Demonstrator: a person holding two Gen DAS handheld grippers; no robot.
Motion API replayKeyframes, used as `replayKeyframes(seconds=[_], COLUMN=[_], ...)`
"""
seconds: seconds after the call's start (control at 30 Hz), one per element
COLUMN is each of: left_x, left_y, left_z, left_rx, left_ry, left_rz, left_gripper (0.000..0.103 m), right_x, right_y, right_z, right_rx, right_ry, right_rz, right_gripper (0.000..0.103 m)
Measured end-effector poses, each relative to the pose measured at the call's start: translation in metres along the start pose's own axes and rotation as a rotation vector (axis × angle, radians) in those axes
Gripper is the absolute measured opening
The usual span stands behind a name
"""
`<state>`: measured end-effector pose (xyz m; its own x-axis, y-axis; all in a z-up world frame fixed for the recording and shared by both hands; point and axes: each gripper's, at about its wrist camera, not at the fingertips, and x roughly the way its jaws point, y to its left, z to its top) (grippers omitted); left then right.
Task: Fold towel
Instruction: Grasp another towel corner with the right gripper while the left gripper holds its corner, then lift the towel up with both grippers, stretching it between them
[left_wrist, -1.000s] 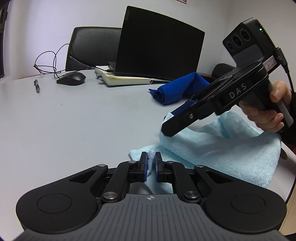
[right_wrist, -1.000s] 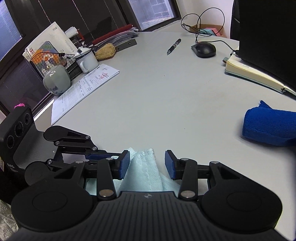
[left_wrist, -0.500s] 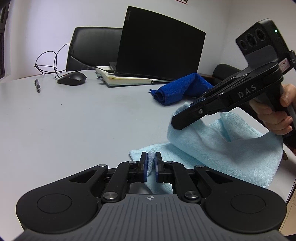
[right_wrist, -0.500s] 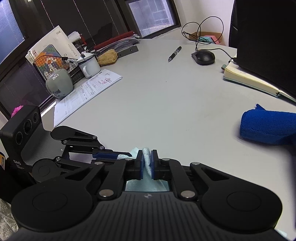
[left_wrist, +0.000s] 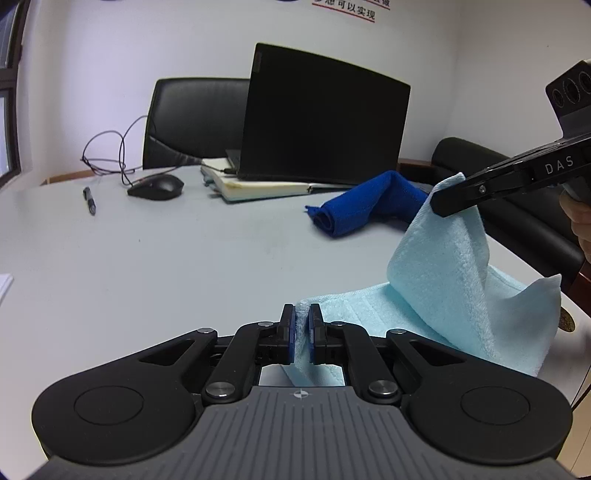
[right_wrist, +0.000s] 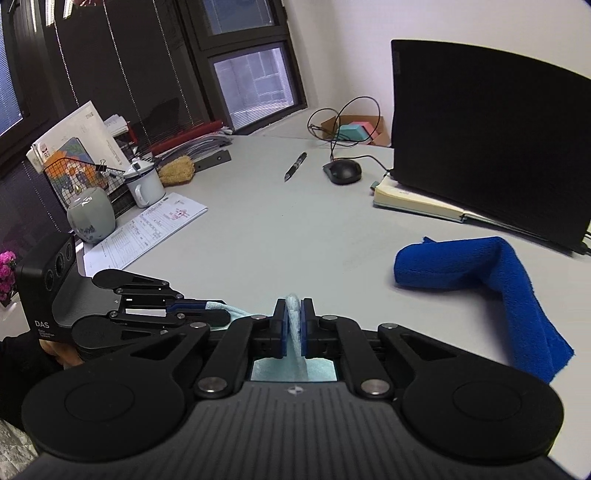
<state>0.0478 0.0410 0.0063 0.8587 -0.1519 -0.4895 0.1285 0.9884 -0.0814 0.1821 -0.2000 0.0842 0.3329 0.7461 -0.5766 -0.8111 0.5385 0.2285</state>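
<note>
Pale blue towel (left_wrist: 436, 295) is draped at the near right edge of the tabletop (left_wrist: 184, 258). One corner is pinched low by the left tongs (left_wrist: 303, 325), held level; another is clamped and raised by the right tongs (right_wrist: 293, 325), angled downward.

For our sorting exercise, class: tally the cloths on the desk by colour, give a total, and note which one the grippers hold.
Light blue towel: 1, pinched by both the left gripper and the right gripper
Dark blue cloth: 1, lying loose on the table
Total: 2
</note>
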Motion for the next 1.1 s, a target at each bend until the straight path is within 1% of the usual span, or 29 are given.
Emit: replayKeyframes(seconds=[0.2, 0.57, 0.7, 1.0, 1.1], left_x=[-0.016, -0.062, -0.079, -0.112, -0.117], left_y=[0.001, 0.02, 0.026, 0.053, 0.07], left_z=[0.01, 0.034, 0.04, 0.057, 0.066], left_rx=[0.006, 0.019, 0.032, 0.045, 0.028], left_ry=[-0.047, -0.156, -0.18, -0.215, -0.219], left_rz=[0.021, 0.137, 0.181, 0.279, 0.32], left_gripper=[0.008, 0.008, 0.008, 0.008, 0.008], right_x=[-0.034, -0.114, -0.14, -0.181, -0.188], right_y=[-0.003, -0.011, -0.014, -0.021, -0.026], right_z=[-0.006, -0.022, -0.029, -0.041, -0.044], right_rx=[0.032, 0.1, 0.118, 0.146, 0.159], right_ry=[-0.074, -0.231, -0.283, -0.35, -0.36], right_rz=[-0.074, -0.214, -0.265, -0.377, -0.408], right_gripper=[0.007, 0.006, 0.006, 0.007, 0.007])
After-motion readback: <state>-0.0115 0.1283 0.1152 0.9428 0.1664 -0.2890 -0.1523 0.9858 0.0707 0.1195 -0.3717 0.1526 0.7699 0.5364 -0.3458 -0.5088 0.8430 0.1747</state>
